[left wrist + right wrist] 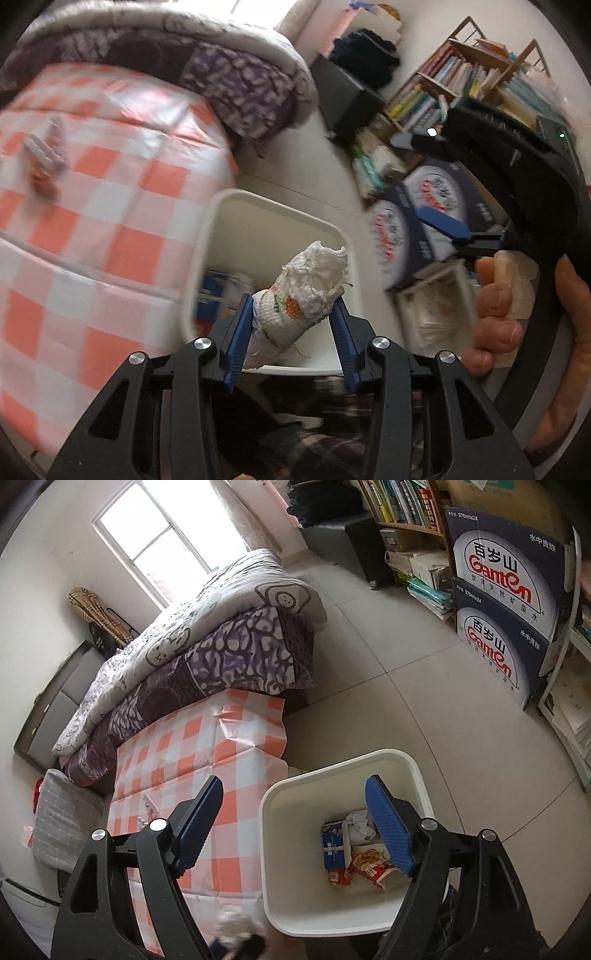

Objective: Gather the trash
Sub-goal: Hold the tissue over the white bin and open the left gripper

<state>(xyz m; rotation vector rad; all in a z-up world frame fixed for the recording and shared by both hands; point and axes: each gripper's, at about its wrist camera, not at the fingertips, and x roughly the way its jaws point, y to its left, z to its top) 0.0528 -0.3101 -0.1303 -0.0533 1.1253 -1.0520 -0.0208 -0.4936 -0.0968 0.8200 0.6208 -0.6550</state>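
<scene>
**A:** Crumpled paper wad (303,295) — where is it right now?

**Me:** Between the blue pads of my left gripper (293,332), hanging over the near rim of the white bin (207,236). The near half looks like a rolled paper cup or wrapper with orange and green print; the far end is shredded white tissue. The left pad is on it. On the right side I see a sliver of gap, so I judge the hold to be loose at best.

**A:** And your other side?

**Me:** My right gripper (291,827) stands wide apart with nothing in it, above the bin. Below it lie a blue carton (334,845), a red snack wrapper (369,866) and some white paper (360,823) on the bin floor.

**A:** How does the wad handle?

**Me:** Light and soft, I'd say. It squashes rather than resists, and the tissue end would tear or shed if pinched. The rolled printed part is the firmer place to take hold, across its middle, which is where my pads sit. It won't slip much; paper drags on the ribbed pads.

**A:** Anything left to collect?

**Me:** On the checked cloth of the surface (110,206), far left, there's a small blurred bit of litter (46,158), white and pinkish. I can't tell what it is.
</scene>
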